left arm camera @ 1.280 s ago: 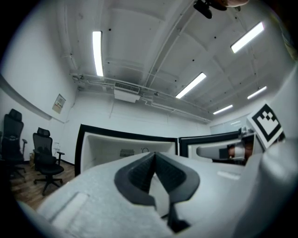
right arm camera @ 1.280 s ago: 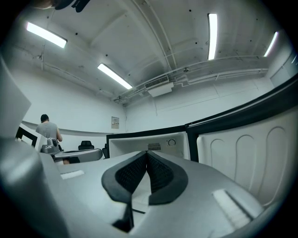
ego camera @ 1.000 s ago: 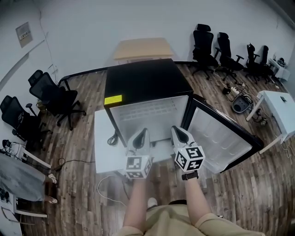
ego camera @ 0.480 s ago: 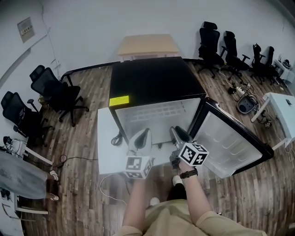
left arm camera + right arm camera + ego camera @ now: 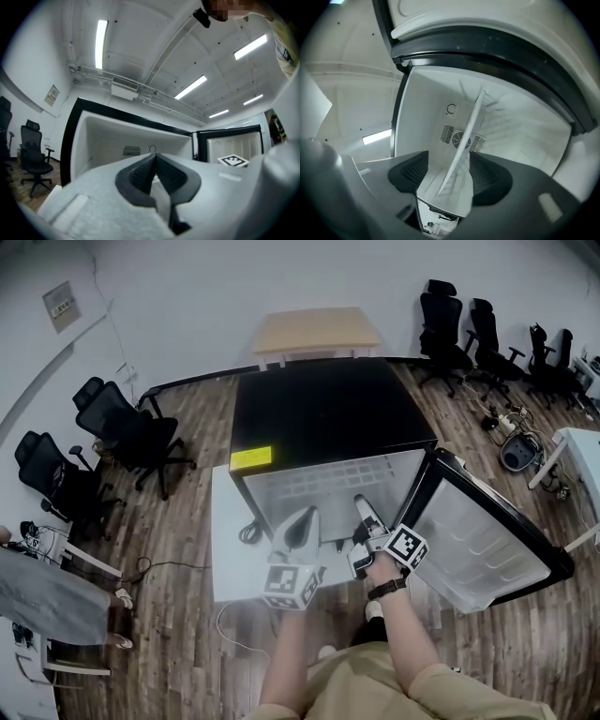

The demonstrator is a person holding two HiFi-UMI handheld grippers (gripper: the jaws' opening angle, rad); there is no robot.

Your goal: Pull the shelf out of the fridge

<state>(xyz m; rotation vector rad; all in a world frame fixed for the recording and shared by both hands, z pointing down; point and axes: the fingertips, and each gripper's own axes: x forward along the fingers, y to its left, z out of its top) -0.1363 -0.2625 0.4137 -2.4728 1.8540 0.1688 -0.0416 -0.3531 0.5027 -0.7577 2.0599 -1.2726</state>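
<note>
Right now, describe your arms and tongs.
The left tongs and right tongs are pale grey shells with dark ribbed pads, each carrying a cube of black-and-white square markers. Forearms are bare; a black band circles the right wrist. Right jaws are opening, the shelf between them.

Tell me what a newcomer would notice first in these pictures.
The black-topped fridge stands mid-room, its door swung open to the right, white inside. At its mouth the right gripper has the white shelf edge-on between its opening jaws; the left gripper hovers shut beside it.
</note>
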